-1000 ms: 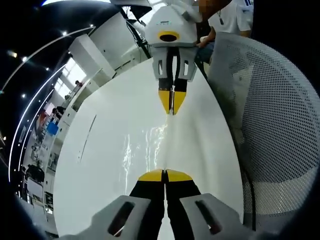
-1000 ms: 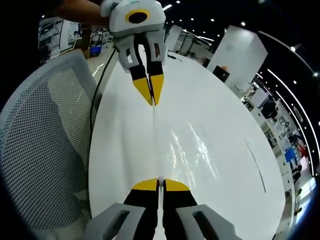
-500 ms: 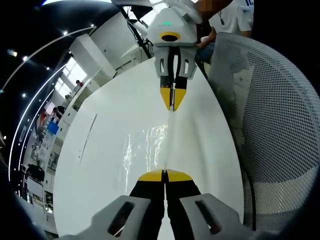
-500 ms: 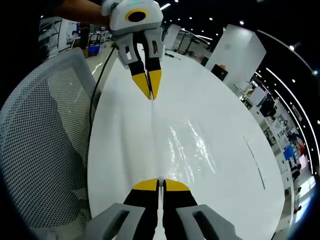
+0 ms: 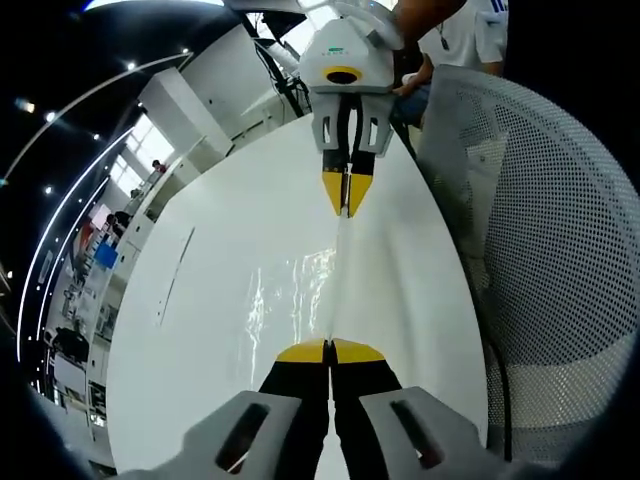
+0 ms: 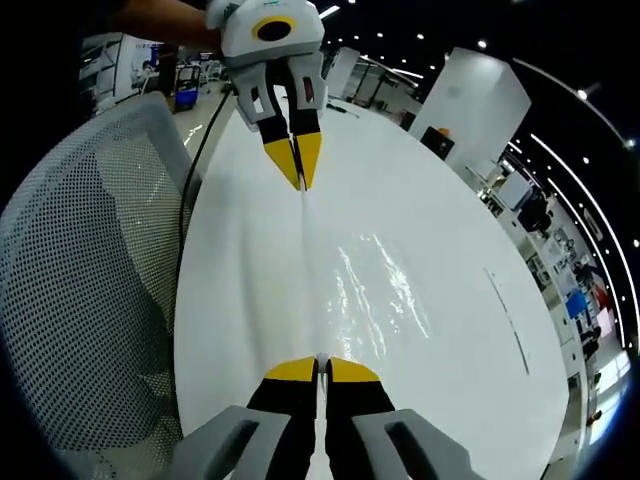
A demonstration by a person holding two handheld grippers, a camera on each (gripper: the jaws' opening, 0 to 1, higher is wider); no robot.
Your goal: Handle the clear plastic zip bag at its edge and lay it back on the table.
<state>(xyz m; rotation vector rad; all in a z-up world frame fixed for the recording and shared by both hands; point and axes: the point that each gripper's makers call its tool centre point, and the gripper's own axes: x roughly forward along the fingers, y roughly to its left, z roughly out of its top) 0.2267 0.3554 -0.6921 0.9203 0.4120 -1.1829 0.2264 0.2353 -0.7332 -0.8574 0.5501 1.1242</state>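
Your clear zip bag (image 5: 300,285) is stretched taut between the two grippers above the white bench (image 5: 190,300), its film glinting with wrinkled highlights and its edge running as a straight line from one pair of fingers to the other. Your left gripper (image 5: 330,352) is clenched on one end of that edge, your right gripper (image 6: 321,368) on the other. A mesh chair (image 6: 80,290) stands beside the bench; ceiling lights dot the dark hall.

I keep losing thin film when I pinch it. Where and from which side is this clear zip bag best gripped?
At the ends of one edge, from opposite ends, as now: the left gripper and right gripper are each shut on the clear zip bag. That edge runs straight between them; the film glints above the white table.
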